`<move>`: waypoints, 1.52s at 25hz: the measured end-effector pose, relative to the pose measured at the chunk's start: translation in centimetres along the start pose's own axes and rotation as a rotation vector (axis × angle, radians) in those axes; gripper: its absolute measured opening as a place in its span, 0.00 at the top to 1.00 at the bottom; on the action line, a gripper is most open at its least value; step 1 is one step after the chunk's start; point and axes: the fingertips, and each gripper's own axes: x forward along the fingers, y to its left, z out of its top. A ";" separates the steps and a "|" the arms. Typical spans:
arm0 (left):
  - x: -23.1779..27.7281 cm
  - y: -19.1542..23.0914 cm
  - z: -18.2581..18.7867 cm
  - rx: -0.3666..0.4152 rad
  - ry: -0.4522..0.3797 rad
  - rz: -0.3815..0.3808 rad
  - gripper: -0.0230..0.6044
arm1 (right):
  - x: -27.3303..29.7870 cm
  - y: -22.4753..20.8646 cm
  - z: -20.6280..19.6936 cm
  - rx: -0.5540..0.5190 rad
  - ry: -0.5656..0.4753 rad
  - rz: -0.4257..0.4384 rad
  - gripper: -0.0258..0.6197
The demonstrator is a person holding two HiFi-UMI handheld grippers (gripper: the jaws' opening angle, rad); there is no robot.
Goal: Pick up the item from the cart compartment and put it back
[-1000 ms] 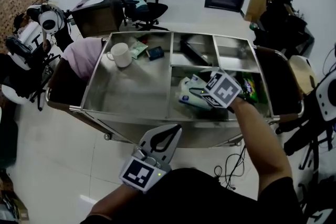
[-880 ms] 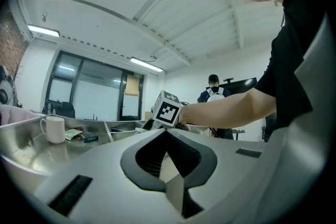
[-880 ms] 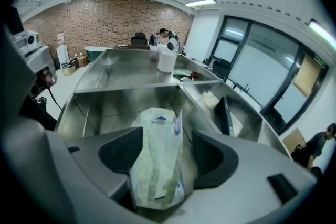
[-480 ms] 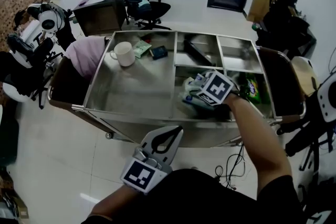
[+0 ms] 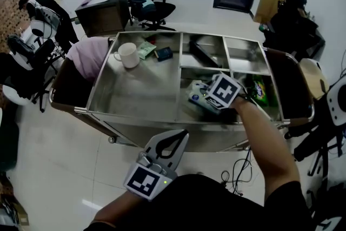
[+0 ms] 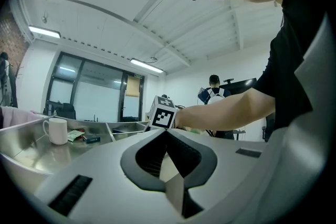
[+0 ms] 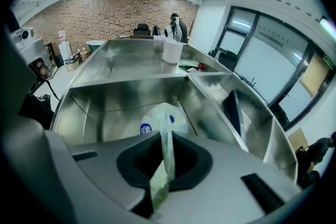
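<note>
A white plastic packet (image 7: 160, 115) with a blue round logo lies in the near middle compartment of the steel cart (image 5: 138, 92); in the head view the packet (image 5: 195, 99) shows just left of my right gripper (image 5: 210, 101). The right gripper's jaws have just been closing. They now stand shut on the packet's upturned edge, which runs up between the jaws in the right gripper view (image 7: 167, 136). My left gripper (image 5: 181, 134) hangs level in front of the cart, below its rim. Its jaws (image 6: 167, 132) meet at the tips with nothing between them.
A white mug (image 5: 128, 55), a greenish packet (image 5: 144, 50) and a small dark box (image 5: 163, 53) sit at the cart's far left. A black object (image 5: 199, 53) lies in the far middle bin, a green packet (image 5: 258, 90) in the right one. Pink cloth (image 5: 86, 57) drapes the left end.
My right gripper has sunk a little into the compartment, onto the white packet. The left gripper has not moved.
</note>
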 end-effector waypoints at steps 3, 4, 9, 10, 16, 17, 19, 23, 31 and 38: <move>-0.1 0.1 0.0 -0.001 0.007 0.006 0.96 | -1.3 -0.3 0.7 0.039 -0.053 -0.020 0.93; -0.2 0.1 -0.1 -0.003 0.008 0.007 0.96 | -2.0 -0.5 1.1 0.063 -0.086 -0.028 0.93; -0.1 -0.1 0.1 0.021 0.006 0.006 0.96 | -5.1 -0.3 2.3 0.139 -0.216 -0.058 0.93; -0.1 -0.3 0.1 0.021 0.007 0.003 0.96 | -5.6 -0.2 2.4 0.148 -0.238 -0.065 0.94; 0.2 -0.9 0.4 0.002 -0.001 -0.009 0.96 | -10.9 -0.1 3.7 0.283 -0.465 -0.106 0.93; 0.3 -1.0 0.5 0.003 -0.003 -0.011 0.96 | -11.8 -0.1 3.7 0.310 -0.503 -0.108 0.93; 0.4 -1.1 0.6 0.008 -0.007 -0.015 0.96 | -13.5 0.1 3.6 0.358 -0.583 -0.110 0.93; 0.6 -1.2 0.7 0.017 -0.009 -0.018 0.96 | -16.5 1.0 3.3 0.428 -0.720 -0.089 0.93; 1.1 -1.4 1.1 -0.040 -0.029 -0.038 0.96 | -21.2 3.8 1.6 0.497 -0.882 -0.089 0.93; 1.3 -1.1 1.5 -0.032 -0.037 -0.026 0.96 | -25.4 7.6 -1.5 0.577 -1.032 -0.118 0.94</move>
